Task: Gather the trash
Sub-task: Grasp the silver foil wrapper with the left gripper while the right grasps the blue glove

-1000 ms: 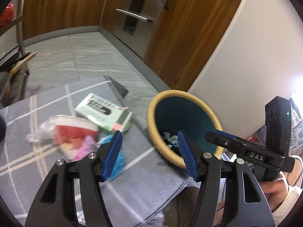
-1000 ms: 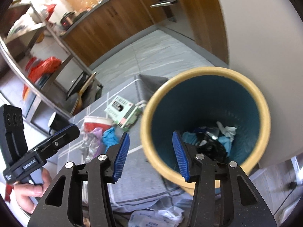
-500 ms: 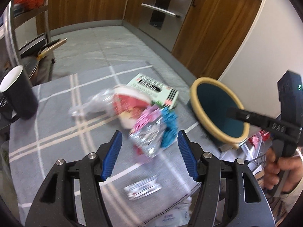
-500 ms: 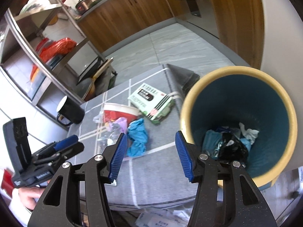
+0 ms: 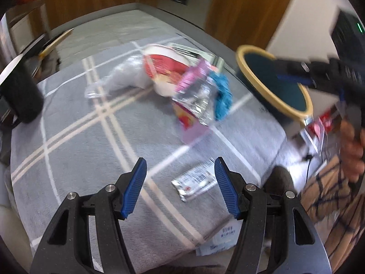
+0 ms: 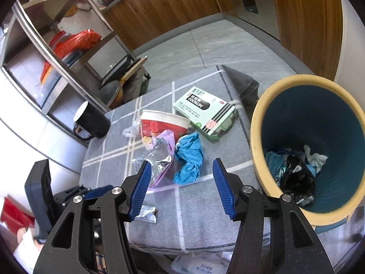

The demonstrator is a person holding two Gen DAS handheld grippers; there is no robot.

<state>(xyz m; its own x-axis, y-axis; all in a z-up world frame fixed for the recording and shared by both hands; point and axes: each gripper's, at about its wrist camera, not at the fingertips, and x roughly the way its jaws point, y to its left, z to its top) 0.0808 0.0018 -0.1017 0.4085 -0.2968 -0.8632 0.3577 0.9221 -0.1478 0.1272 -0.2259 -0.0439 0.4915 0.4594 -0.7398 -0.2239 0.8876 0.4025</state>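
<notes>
Left gripper (image 5: 180, 178) over the grey cloth (image 5: 91, 150), jaws apart and empty, small foil sachet (image 5: 195, 181) lying flat just ahead between the tips. Right gripper (image 6: 181, 178) also above the cloth, jaws just opened wider and holding nothing, blue glove (image 6: 188, 157) and foil wrapper (image 6: 159, 159) beyond the tips, red cup (image 6: 159, 125) and green box (image 6: 205, 111) farther back, black mug (image 6: 93, 121) off to the left. Bin (image 6: 257, 123) beside the table on the right, trash already at its bottom.
</notes>
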